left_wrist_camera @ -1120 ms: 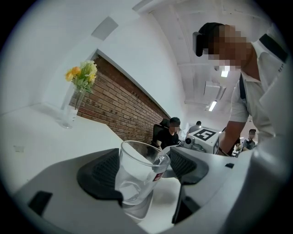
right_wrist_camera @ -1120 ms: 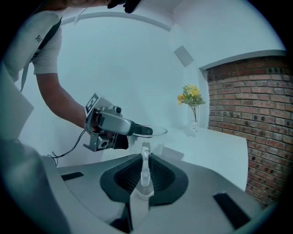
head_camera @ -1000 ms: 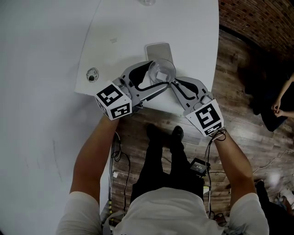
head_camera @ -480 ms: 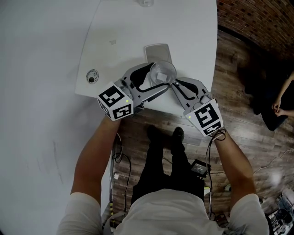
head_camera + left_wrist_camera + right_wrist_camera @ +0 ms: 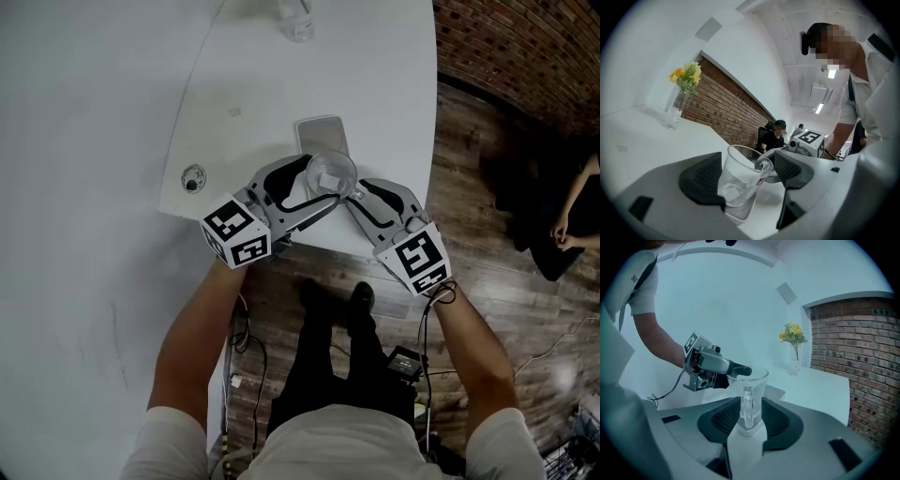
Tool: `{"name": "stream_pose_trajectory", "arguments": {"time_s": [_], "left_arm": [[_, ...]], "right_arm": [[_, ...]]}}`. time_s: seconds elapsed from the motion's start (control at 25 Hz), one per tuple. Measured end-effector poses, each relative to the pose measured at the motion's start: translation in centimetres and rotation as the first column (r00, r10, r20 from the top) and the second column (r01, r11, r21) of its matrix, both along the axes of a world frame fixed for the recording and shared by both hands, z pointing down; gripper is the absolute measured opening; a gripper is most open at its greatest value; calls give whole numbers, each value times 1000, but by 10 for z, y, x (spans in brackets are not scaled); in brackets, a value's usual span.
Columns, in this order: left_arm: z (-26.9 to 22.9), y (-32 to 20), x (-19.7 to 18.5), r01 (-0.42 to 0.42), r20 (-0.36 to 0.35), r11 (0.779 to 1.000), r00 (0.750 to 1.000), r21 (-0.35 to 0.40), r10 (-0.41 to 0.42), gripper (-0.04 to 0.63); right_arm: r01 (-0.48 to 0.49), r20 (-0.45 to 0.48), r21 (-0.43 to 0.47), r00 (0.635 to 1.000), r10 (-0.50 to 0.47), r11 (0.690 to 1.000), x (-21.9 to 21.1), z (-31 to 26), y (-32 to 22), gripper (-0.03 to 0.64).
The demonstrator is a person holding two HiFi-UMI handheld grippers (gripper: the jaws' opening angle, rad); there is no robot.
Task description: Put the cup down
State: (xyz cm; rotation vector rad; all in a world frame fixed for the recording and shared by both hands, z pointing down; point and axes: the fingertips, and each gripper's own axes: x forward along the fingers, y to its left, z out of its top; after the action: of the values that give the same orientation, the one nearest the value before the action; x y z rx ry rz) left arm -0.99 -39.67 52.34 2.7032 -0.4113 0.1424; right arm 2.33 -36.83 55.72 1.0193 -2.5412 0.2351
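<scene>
As my right tongs (image 5: pixel 749 414) are opening, handle loose between the jaws: one glass cup (image 5: pixel 331 172), at the grey mat (image 5: pixel 320 131) by the table's (image 5: pixel 394 75) near edge. My left tongs (image 5: pixel 746 174) clamp its body. Set-down judged nearly done; left release remains.

Cup (image 5: pixel 332 172): clear glass, glossy. Table (image 5: pixel 281 75): white, smooth, matt. Left gripper (image 5: pixel 746 173): matt grey plastic shell, black ribbed pads (image 5: pixel 701 178), rubbery look. Floor (image 5: pixel 487 234): dark wood planks, slight sheen. Wall (image 5: pixel 862 348): rough brick. Vase (image 5: pixel 674 112): clear glass. Shirt (image 5: pixel 347 445): white cloth.
</scene>
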Motion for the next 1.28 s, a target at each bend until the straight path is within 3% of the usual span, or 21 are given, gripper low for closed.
{"name": "stream_pose_trajectory", "arguments": {"time_s": [0.68,1.0,1.28], "left_arm": [[-10,16,-35,114,5,993,993,-35,-114,329],[-65,36,-35,130,-44,991,990,-12,-131,185],[-119,54,-33,146,-5,988,989,55,-145,111]], "right_arm": [[-62,27,-19,998,63,998,17,-20,7,147],[-134,114,0,985,133,991,27,-82,8,146],[-185,130,54,976,177,981,36,-143,16,140]]}}
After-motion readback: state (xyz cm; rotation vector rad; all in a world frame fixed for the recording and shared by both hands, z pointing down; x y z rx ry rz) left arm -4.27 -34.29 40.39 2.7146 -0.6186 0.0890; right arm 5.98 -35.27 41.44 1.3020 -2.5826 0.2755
